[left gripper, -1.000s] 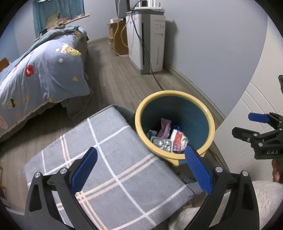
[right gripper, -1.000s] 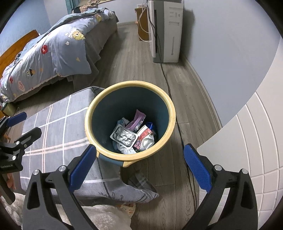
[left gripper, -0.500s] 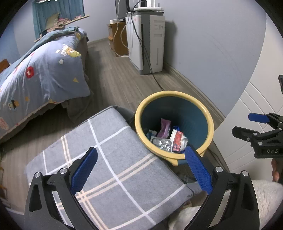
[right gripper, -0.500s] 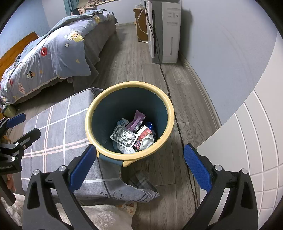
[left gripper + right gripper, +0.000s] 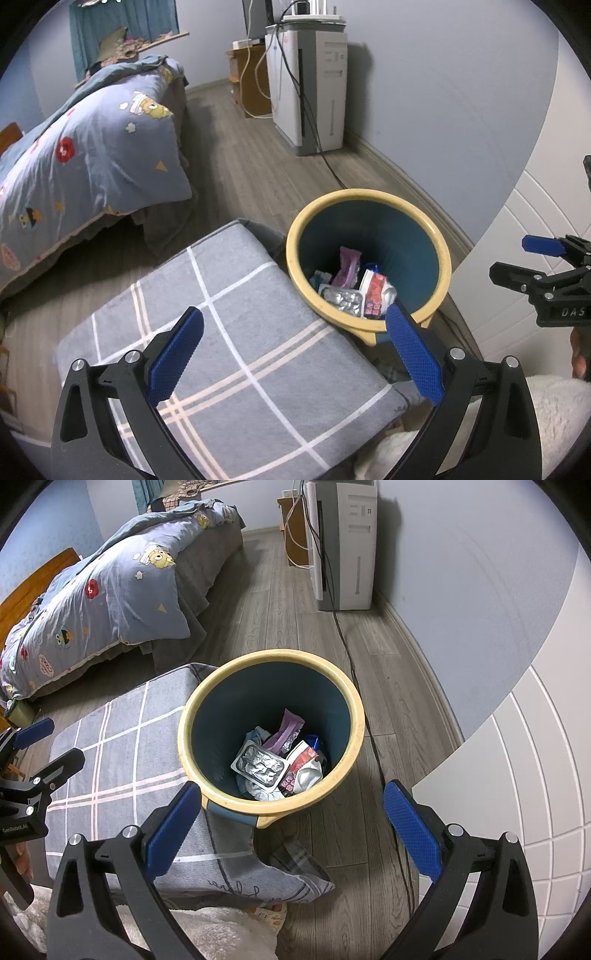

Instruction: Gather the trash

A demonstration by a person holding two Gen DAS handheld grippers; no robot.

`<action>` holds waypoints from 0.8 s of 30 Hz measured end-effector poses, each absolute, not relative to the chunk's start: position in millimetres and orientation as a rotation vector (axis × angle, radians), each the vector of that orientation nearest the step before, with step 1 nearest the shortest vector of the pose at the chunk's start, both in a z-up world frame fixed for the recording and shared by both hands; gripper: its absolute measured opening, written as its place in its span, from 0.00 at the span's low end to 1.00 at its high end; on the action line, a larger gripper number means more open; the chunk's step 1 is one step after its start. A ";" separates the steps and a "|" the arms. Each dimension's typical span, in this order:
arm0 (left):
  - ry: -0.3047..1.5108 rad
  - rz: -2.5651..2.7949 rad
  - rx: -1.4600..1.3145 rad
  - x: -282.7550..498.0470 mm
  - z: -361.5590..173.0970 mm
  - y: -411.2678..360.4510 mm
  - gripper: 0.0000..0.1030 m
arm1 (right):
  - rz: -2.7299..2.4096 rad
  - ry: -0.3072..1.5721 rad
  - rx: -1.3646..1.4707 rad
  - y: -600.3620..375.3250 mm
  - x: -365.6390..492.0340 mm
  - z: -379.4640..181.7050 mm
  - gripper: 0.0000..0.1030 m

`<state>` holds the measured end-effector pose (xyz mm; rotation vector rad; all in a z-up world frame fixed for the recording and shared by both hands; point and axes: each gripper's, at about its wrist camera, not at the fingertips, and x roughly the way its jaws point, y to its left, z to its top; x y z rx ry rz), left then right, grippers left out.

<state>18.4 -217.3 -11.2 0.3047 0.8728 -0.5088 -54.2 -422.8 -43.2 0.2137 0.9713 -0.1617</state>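
Blue walls (image 5: pixel 461 572), wood floor (image 5: pixel 288 609), bed (image 5: pixel 110 590).

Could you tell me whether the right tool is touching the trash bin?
Apart: the right wrist view shows the right tool open and empty above the trash bin.

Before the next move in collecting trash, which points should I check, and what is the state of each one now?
1. Left gripper empty, jaws wide open: ok.
2. Right gripper empty, jaws wide open: ok.
3. Trash bin upright on the floor, mouth uncovered: ok.
4. Trash already inside the bin, namely the foil blister pack, the purple wrapper and the red-and-white packet: ok.
5. Grey checked cushion beside the bin carries no loose trash: ok.
6. Trash left elsewhere in the room, on the floor or the bed: none seen, but much is out of view, so cannot tell.
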 end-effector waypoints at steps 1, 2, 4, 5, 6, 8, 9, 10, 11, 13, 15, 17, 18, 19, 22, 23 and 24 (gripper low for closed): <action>0.871 -0.510 0.305 18.3 -11.0 -217.2 0.95 | -0.161 0.971 0.214 -422.9 -54.0 -43.2 0.94; 0.871 -0.511 0.305 18.0 -10.9 -217.2 0.95 | -0.161 0.971 0.214 -422.7 -54.1 -42.9 0.94; 0.871 -0.508 0.304 18.4 -10.8 -217.6 0.95 | -0.161 0.972 0.214 -423.4 -53.8 -43.2 0.94; 0.870 -0.509 0.304 18.4 -10.6 -217.6 0.95 | -0.161 0.972 0.214 -423.4 -53.7 -43.0 0.94; 0.871 -0.511 0.303 18.5 -10.6 -217.6 0.95 | -0.160 0.972 0.214 -423.9 -53.5 -43.1 0.94; 0.872 -0.514 0.299 18.8 -11.6 -217.3 0.95 | -0.160 0.971 0.213 -424.2 -53.4 -43.1 0.94; 0.872 -0.515 0.298 18.7 -11.8 -217.0 0.95 | -0.159 0.971 0.213 -424.4 -53.3 -43.1 0.94; 0.872 -0.513 0.299 18.6 -11.9 -217.0 0.95 | -0.159 0.971 0.213 -424.0 -53.4 -42.8 0.94; 0.872 -0.514 0.299 18.6 -11.9 -216.9 0.95 | -0.159 0.971 0.213 -424.4 -53.3 -43.0 0.94; 0.872 -0.514 0.299 18.6 -11.7 -216.9 0.95 | -0.161 0.971 0.215 -423.9 -54.4 -42.8 0.94; 0.871 -0.513 0.300 18.4 -12.2 -217.0 0.95 | -0.162 0.972 0.216 -423.7 -54.5 -42.7 0.94; 0.871 -0.515 0.299 18.0 -12.4 -217.0 0.95 | -0.162 0.971 0.217 -423.8 -54.4 -42.6 0.94; 0.871 -0.514 0.300 18.0 -12.3 -217.0 0.95 | -0.162 0.971 0.217 -423.7 -54.5 -42.5 0.94; 0.871 -0.513 0.300 18.2 -12.2 -217.2 0.95 | -0.161 0.971 0.217 -424.1 -54.4 -42.7 0.94; 0.871 -0.513 0.299 18.2 -12.1 -217.3 0.95 | -0.161 0.970 0.216 -424.0 -54.3 -42.4 0.94; 0.872 -0.513 0.299 18.2 -12.1 -217.4 0.95 | -0.160 0.971 0.216 -424.4 -54.3 -42.7 0.94; 0.871 -0.512 0.299 18.1 -12.1 -217.4 0.95 | -0.160 0.972 0.216 -424.5 -54.3 -42.9 0.94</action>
